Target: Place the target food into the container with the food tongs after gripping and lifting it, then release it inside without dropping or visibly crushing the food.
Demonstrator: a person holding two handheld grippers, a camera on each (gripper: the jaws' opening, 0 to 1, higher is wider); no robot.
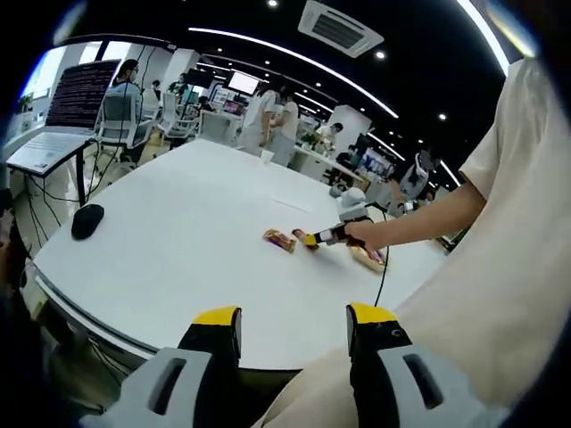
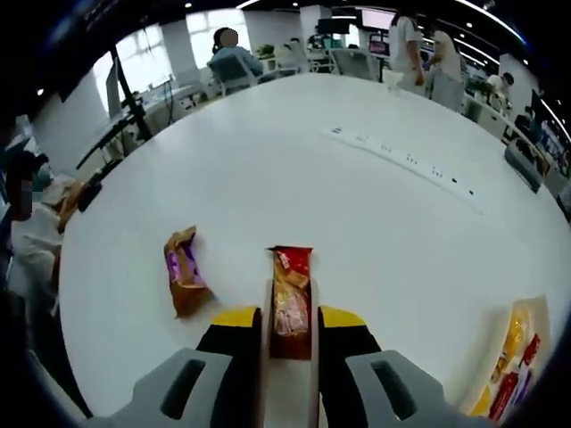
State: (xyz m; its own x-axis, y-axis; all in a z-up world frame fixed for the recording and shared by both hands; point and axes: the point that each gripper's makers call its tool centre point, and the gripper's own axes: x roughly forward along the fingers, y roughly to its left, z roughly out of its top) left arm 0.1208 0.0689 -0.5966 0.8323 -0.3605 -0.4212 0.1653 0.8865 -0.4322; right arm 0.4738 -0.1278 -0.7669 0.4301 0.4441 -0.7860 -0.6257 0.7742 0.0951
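We see the right hand-held gripper (image 2: 290,332) closing tongs around the red-topped orange snack packet (image 2: 290,299) on the white bench (image 2: 375,205); lifting and placing remain. The left hand-held gripper (image 1: 294,323) stands open, empty.

No print on the snack wrappers or screens is legible.

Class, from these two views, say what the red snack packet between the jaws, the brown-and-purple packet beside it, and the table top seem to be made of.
Red snack packet: likely thin plastic film, glossy, with printed colours and a crimped end.
Brown-and-purple packet: probably foil-like plastic wrap, shiny and crumpled, with twisted ends.
Table top: smooth white laminate or painted board, hard to tell which; even matte sheen, no grain.
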